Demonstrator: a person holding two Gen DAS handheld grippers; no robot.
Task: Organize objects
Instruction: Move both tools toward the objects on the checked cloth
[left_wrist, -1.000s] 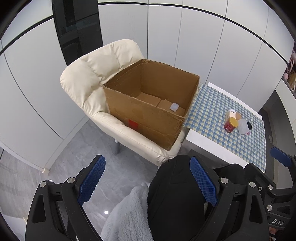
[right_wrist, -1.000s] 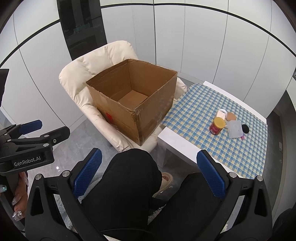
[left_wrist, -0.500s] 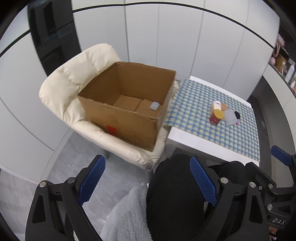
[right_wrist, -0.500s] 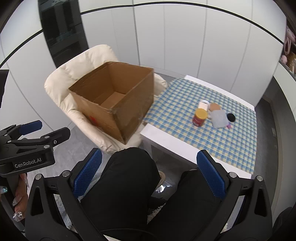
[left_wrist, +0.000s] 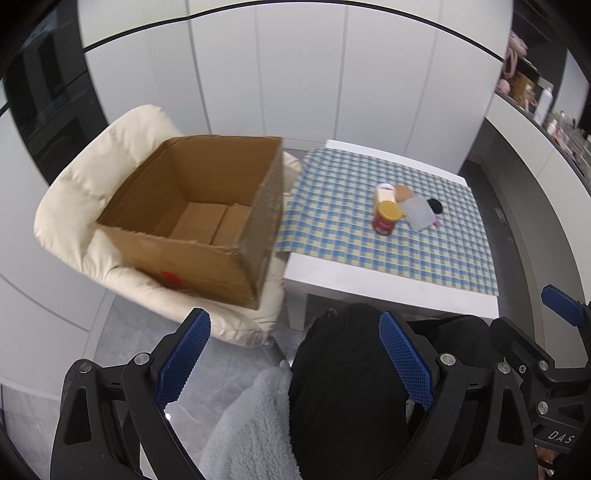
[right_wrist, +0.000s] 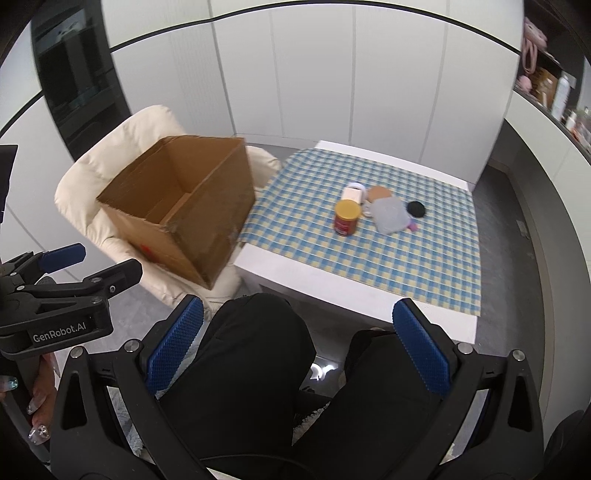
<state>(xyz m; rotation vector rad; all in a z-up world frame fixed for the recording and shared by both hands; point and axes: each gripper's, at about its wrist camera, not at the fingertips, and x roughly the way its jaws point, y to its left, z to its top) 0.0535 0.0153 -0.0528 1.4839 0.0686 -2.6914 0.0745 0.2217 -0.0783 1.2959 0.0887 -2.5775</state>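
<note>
An open cardboard box (left_wrist: 207, 218) (right_wrist: 181, 206) sits on a cream armchair (left_wrist: 92, 192) (right_wrist: 110, 155). On the checked cloth of a white low table (left_wrist: 388, 291) (right_wrist: 332, 273) stand a red can with a yellow lid (left_wrist: 386, 218) (right_wrist: 346, 218), a white container (right_wrist: 352, 192), a grey pouch (right_wrist: 389, 214), a tan disc (right_wrist: 380, 192) and a black round lid (right_wrist: 416, 208). My left gripper (left_wrist: 295, 354) and right gripper (right_wrist: 299, 343) are open and empty, held over the person's black-clad knees, well short of the table.
White wall panels stand behind the chair and table. A dark glass panel (right_wrist: 74, 74) is at the far left. A shelf with bottles (left_wrist: 543, 99) is at the right. A grey fleece cloth (left_wrist: 255, 424) lies on the person's lap. Grey floor runs between chair and table.
Both views have swung to the right: the box and chair have shifted left and the table with its objects has come nearer to the middle. Both grippers have stayed open.
</note>
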